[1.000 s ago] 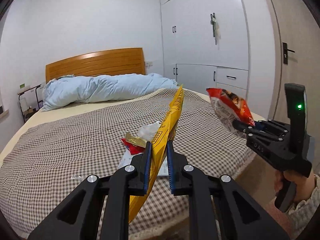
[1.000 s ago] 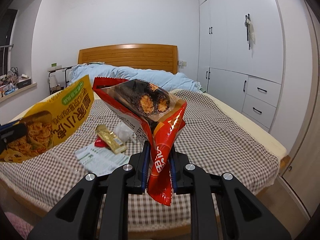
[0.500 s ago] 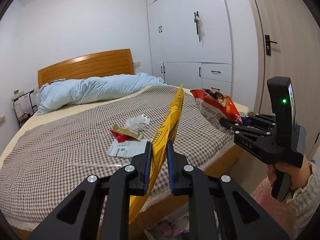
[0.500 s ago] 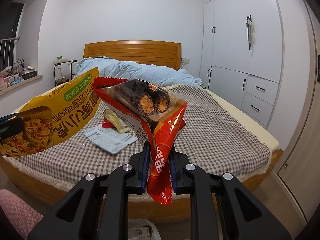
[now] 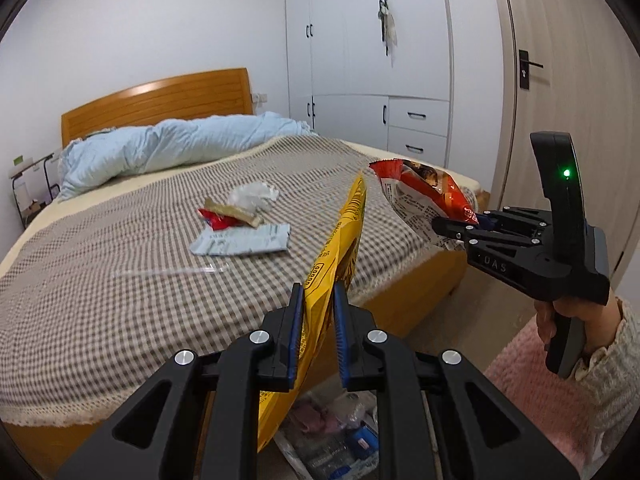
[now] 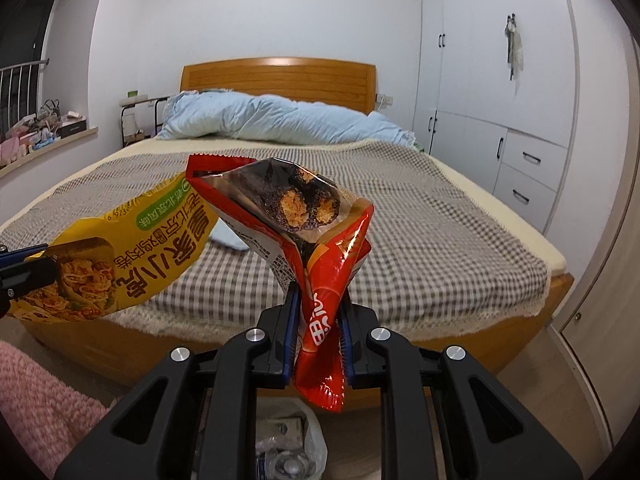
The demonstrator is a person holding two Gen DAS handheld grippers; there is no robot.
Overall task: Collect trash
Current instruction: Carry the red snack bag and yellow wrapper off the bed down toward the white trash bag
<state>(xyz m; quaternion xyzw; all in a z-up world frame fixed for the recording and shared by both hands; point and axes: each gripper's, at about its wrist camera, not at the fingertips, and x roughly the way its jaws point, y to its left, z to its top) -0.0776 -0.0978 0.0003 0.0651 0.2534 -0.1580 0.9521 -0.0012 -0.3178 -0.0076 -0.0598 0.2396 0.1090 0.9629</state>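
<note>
White walls and a tall wardrobe (image 5: 372,40) frame a bed (image 5: 120,272) with a checked cover and a blue duvet (image 5: 172,148) bunched at the wooden headboard.

From the left wrist: the left gripper (image 5: 316,336) has its jaws nearly together, clamping a yellow bag (image 5: 340,240) that stands edge-on and rises over the bed's foot. On the cover lie more scraps: a pale flat wrapper (image 5: 244,240), a red wrapper (image 5: 218,220) with a gold one (image 5: 234,211) across it, a crumpled clear plastic (image 5: 252,194) just behind, and a clear strip (image 5: 168,271) nearer the camera. To the right, the right gripper (image 5: 442,226), held by a hand (image 5: 568,312) in a knit sleeve, pinches a red bag (image 5: 420,196) beyond the bed's corner. Below the jaws, a bin bag (image 5: 336,436) with rubbish sits on the floor.

From the right wrist: the right gripper (image 6: 318,332) is almost closed on the red bag (image 6: 288,216), its crumpled neck squeezed between the blue pads. The yellow bag (image 6: 132,252) hangs at left, gripped by the left gripper (image 6: 24,268) at the frame's edge. A lined bin (image 6: 288,440) with waste shows under the jaws, at the bed's foot.
</note>
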